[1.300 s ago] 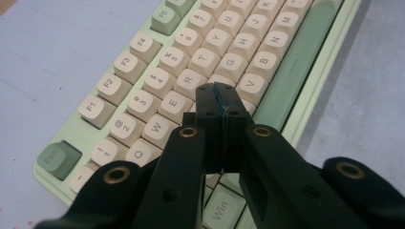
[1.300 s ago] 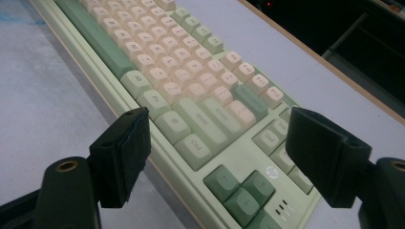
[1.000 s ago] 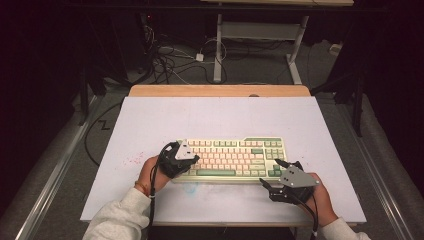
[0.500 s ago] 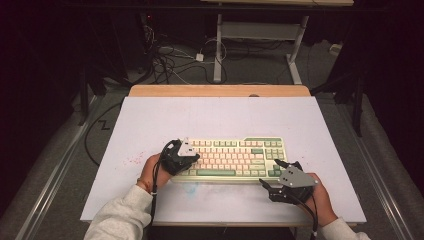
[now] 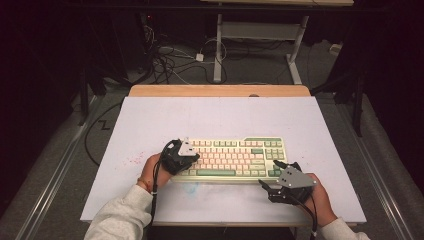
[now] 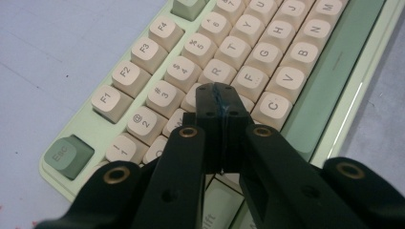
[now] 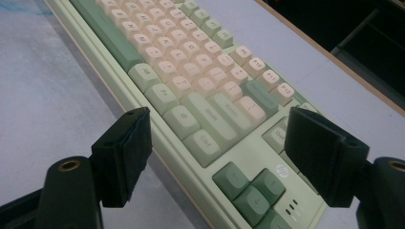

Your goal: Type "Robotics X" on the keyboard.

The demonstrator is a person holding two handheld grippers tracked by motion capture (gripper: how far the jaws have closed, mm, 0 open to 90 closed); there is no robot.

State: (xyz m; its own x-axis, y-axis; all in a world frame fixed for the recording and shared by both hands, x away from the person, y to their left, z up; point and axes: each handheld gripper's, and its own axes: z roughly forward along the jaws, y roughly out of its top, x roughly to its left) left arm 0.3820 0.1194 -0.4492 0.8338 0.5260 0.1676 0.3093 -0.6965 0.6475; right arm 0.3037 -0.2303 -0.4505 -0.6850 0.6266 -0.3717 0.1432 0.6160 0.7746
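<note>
My left claw (image 6: 220, 102), pressed together, pokes keys on the keyboard (image 5: 235, 157) near the tabletop's (image 5: 150, 125) front edge (right claw (image 7: 215, 157) spread); next, press precisely.

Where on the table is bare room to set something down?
The table is bare between the keyboard and its far wooden edge, and left of the left gripper. The near strip is crowded around the right gripper.

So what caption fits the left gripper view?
Shut left gripper poised over the letter keys of a green keyboard.
</note>
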